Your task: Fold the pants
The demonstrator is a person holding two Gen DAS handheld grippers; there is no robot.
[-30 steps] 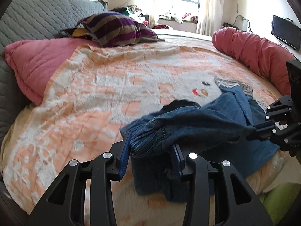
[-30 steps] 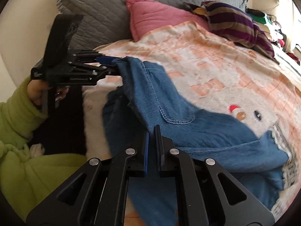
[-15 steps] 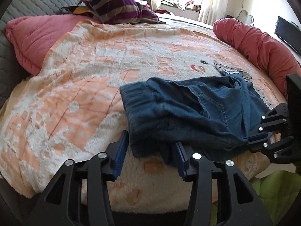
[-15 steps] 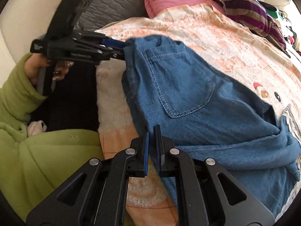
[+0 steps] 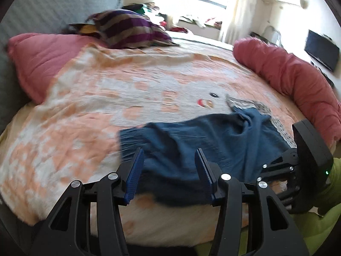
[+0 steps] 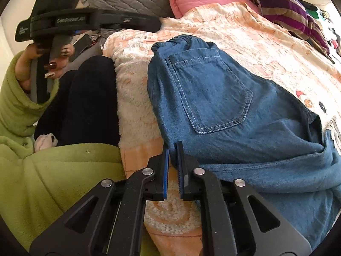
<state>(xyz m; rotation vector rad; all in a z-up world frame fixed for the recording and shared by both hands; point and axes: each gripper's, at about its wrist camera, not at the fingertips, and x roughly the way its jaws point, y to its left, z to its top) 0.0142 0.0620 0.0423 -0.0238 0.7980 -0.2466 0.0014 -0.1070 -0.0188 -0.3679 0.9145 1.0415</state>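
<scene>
Blue pants lie flat on the orange-and-white blanket near the bed's front edge, back pocket up, waistband toward the person in the green sleeve. Left tongs: jaws apart, have just been opening, raised off the cloth, nothing pinched. Right tongs: jaws have just begun parting, a narrow gap showing, the hem's edge between the tips, pads not pressing. Pink pillow and striped cushion toward the headboard.

Matt denim pants lie on a fluffy fleece blanket.
</scene>
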